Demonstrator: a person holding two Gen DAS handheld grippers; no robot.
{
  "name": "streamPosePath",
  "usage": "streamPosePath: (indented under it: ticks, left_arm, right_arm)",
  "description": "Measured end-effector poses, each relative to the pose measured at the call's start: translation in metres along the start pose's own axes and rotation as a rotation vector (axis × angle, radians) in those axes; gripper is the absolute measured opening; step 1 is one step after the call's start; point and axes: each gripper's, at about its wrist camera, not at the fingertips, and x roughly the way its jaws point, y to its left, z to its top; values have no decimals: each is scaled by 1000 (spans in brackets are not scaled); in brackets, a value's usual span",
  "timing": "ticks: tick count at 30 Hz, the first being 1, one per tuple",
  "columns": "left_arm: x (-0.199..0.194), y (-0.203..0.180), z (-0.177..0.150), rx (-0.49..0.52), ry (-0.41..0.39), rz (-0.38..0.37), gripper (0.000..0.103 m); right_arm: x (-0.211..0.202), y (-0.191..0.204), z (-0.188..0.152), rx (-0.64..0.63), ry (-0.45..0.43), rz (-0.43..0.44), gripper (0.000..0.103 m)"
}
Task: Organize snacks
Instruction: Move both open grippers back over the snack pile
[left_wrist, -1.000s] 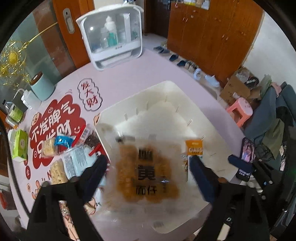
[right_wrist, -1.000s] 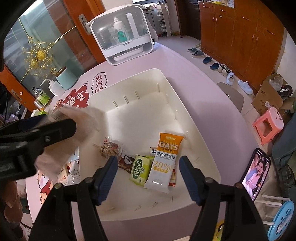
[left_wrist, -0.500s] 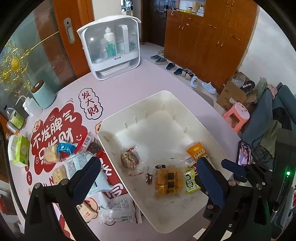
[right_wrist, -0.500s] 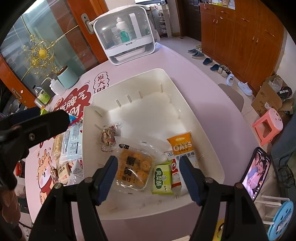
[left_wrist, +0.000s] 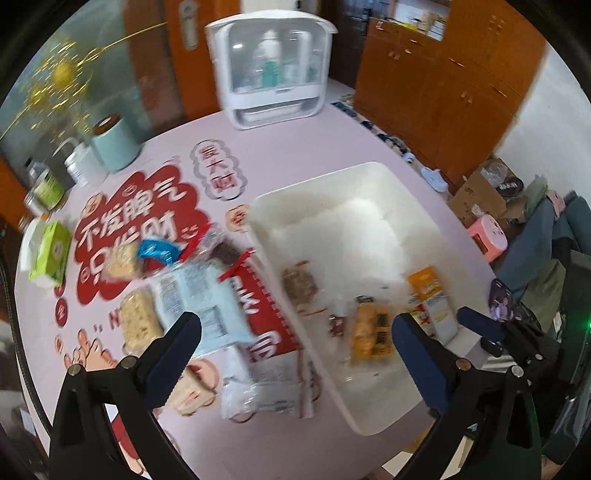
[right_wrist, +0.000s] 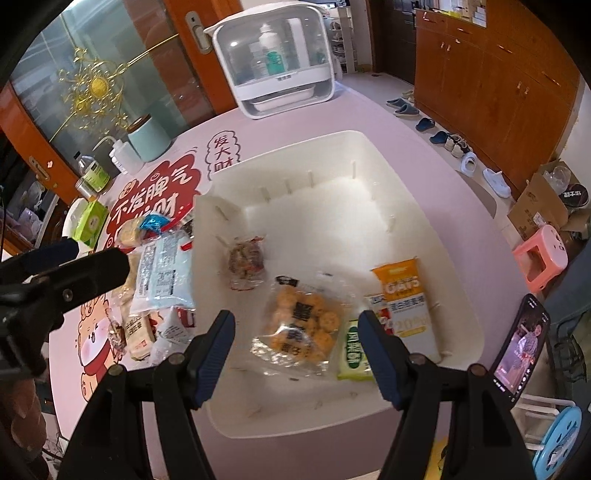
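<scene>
Both claws wide, holding nothing. Left claw (left_wrist: 295, 339) above the loose snacks (left_wrist: 195, 291) on the pink tabletop (left_wrist: 295, 147), beside the bin (right_wrist: 458, 266). Right claw (right_wrist: 295, 336) over the bin, above the biscuit bag (right_wrist: 303, 325). Oat bar (right_wrist: 410, 299) and green pack (right_wrist: 354, 350) lying inside too.

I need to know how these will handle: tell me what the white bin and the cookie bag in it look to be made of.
White bin: looks like rigid moulded plastic, matte off-white, with thin moulded ribs on its walls. Cookie bag: looks like thin clear plastic film, glossy and crinkled, with glare along its edge and the round yellow cookies showing through. Neither is certain from looks alone.
</scene>
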Motion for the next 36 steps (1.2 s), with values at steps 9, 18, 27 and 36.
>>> streamPosePath:
  ticks: [9, 18, 27, 36]
  left_arm:
    - [-18, 97, -28, -141, -12, 79, 102]
    - [-19, 181, -68, -223, 31, 158, 102]
    - [25, 213, -112, -183, 183, 131, 102]
    - [65, 228, -128, -259, 264, 30, 102]
  right_arm:
    - [8, 60, 2, -59, 10, 41, 70]
    - [16, 141, -11, -270, 9, 88, 70]
    - [51, 190, -64, -562, 54, 95, 69]
    - [91, 208, -94, -774, 63, -32, 69]
